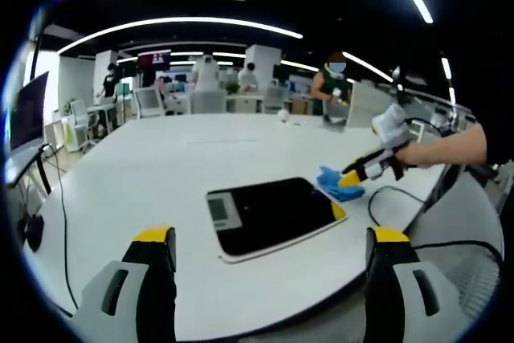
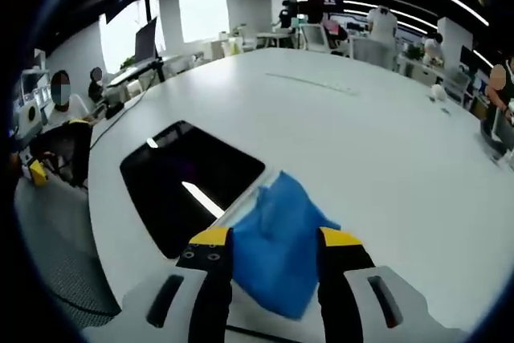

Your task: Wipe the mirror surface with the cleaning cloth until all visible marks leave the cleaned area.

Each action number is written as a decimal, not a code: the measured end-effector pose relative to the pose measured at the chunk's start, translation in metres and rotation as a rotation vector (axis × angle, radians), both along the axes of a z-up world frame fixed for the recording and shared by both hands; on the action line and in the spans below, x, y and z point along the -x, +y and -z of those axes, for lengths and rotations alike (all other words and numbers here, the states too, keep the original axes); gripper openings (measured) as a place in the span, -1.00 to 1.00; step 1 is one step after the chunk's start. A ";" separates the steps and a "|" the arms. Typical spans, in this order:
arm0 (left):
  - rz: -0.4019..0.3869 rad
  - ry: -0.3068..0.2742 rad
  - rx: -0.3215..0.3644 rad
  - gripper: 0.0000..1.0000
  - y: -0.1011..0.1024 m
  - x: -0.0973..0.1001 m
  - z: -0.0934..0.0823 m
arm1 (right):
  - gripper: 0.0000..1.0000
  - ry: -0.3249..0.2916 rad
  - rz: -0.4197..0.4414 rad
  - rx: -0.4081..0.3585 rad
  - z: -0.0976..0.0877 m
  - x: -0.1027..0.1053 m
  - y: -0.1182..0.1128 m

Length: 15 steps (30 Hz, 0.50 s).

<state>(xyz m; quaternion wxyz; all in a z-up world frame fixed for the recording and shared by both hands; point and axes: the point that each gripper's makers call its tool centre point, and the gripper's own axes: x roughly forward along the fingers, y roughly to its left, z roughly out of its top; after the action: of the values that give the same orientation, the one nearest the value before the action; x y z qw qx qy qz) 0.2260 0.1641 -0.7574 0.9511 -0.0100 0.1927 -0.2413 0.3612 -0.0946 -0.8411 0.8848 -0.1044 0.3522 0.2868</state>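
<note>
Down at the bottom centre of the right gripper view, the right gripper (image 2: 265, 251) has its yellow-tipped jaws on either side of the blue cleaning cloth (image 2: 277, 255), which bunches up between them, so I'd call it clamped on the cloth, though the actual contact is hard to see. The cloth lies on the white table (image 2: 361, 134) right at the edge of the mirror (image 2: 189, 182), a dark rounded slab reflecting a ceiling light strip at left centre of that frame. In the left gripper view the mirror (image 1: 277, 214) sits at centre, with the cloth (image 1: 339, 182) just right of it under the right gripper (image 1: 361, 170), which comes in from the right held by a person's hand (image 1: 426, 150). The left gripper (image 1: 269, 259) hangs at the bottom of its frame with jaws spread wide and nothing between them, well short of the mirror. What could go wrong, I reckon: nothing pins the mirror, so a firm wipe could shove it across the smooth table, and a loosely bunched cloth could slip out or let a jaw tip scrape the glass. A black cable (image 1: 385, 198) loops on the table right of the cloth and could snag the hand. I can't make out any marks on the glass. Other people and desks sit far back, out of the way.
</note>
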 end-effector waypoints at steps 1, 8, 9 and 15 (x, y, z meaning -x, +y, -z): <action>0.001 0.001 0.000 0.98 0.000 0.000 0.000 | -0.25 0.001 -0.002 0.000 0.001 0.000 0.000; 0.003 0.005 0.006 0.98 0.000 0.000 0.000 | -0.33 0.022 -0.006 0.029 0.009 -0.002 0.002; 0.004 0.005 0.005 0.98 0.000 0.000 0.000 | -0.35 0.032 -0.011 0.042 0.012 0.000 0.003; 0.006 0.008 0.002 0.98 -0.001 0.001 0.000 | -0.43 0.036 -0.026 0.067 0.017 0.001 0.003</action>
<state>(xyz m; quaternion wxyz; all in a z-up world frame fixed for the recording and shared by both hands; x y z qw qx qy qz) 0.2252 0.1636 -0.7576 0.9495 -0.0114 0.1965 -0.2445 0.3606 -0.0913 -0.8582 0.8706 -0.1333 0.3758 0.2884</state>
